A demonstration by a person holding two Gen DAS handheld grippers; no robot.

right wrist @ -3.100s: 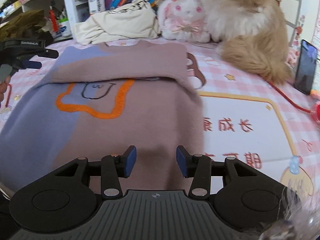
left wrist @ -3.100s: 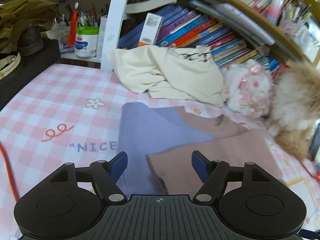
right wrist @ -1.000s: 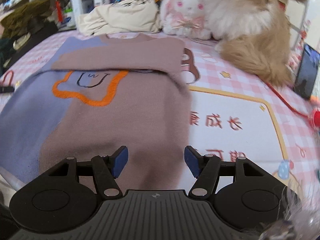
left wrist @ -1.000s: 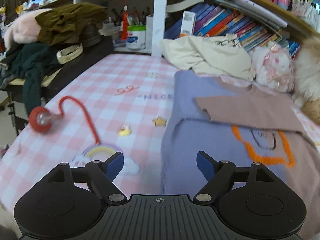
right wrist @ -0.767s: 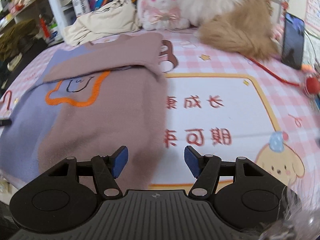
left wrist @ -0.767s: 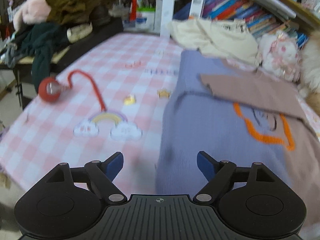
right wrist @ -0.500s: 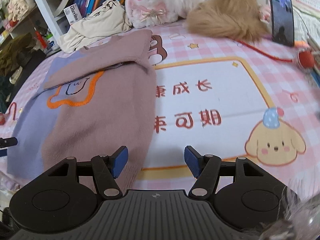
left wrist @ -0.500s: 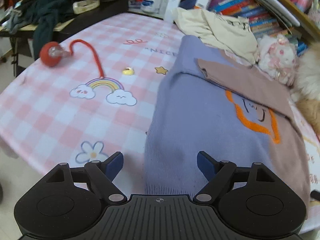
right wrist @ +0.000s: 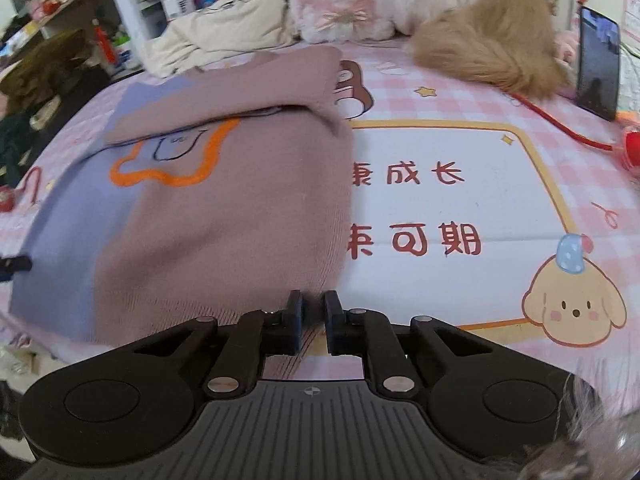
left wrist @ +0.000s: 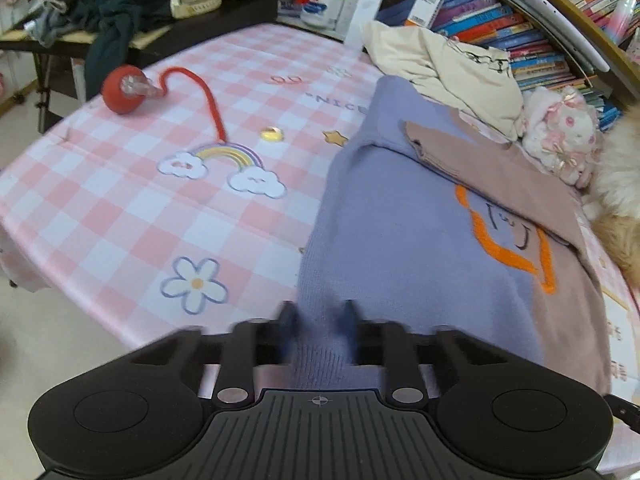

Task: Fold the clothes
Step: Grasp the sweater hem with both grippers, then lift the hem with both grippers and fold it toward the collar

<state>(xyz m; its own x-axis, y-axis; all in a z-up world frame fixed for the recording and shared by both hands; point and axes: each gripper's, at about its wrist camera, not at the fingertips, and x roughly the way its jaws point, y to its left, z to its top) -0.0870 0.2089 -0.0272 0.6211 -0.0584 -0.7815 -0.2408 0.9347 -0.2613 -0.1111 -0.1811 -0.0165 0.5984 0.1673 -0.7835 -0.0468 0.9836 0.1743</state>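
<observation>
The sweater (left wrist: 400,240) lies flat on the tabletop (left wrist: 120,208), its sleeves folded across the chest. The left hand-held gripper (left wrist: 318,320) clenches the hem's purple corner; the right hand-held gripper (right wrist: 313,312) clenches its brown corner.

Open bench (left wrist: 120,216) is lying clear to the left of the sweater (left wrist: 400,240), broken only by a red ball with cord (left wrist: 120,90). To its right, the printed panel (right wrist: 460,184) is staying free. Behind, a cream garment (left wrist: 444,60), plush toy (right wrist: 340,0) and furry animal (right wrist: 488,44) are blocking passage.
</observation>
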